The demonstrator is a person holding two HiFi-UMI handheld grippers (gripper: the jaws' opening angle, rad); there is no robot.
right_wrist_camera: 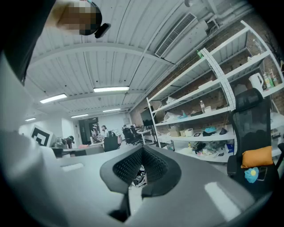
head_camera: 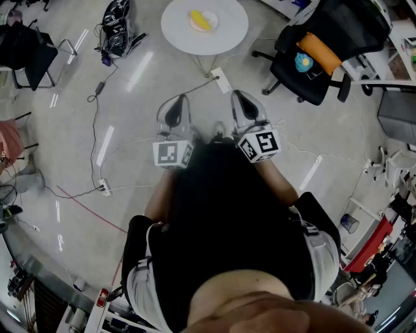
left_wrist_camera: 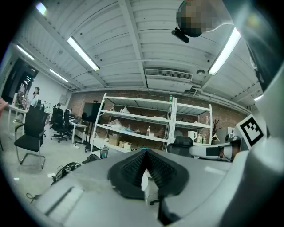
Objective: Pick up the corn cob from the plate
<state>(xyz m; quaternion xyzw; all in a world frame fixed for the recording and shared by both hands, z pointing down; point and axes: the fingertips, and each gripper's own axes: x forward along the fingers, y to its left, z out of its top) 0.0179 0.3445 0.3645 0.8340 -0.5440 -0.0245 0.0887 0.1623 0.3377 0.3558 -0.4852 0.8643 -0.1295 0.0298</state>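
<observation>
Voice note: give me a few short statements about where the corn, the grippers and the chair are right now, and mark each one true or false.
1. The corn cob lies on the plate on the round white table. True.
2. The right gripper holds the corn cob. False: its jaws are shut on nothing, over the floor short of the table.
3. The left gripper has its jaws together and is empty. True.
4. The black office chair carries a green cushion. False: the cushion is orange.
</observation>
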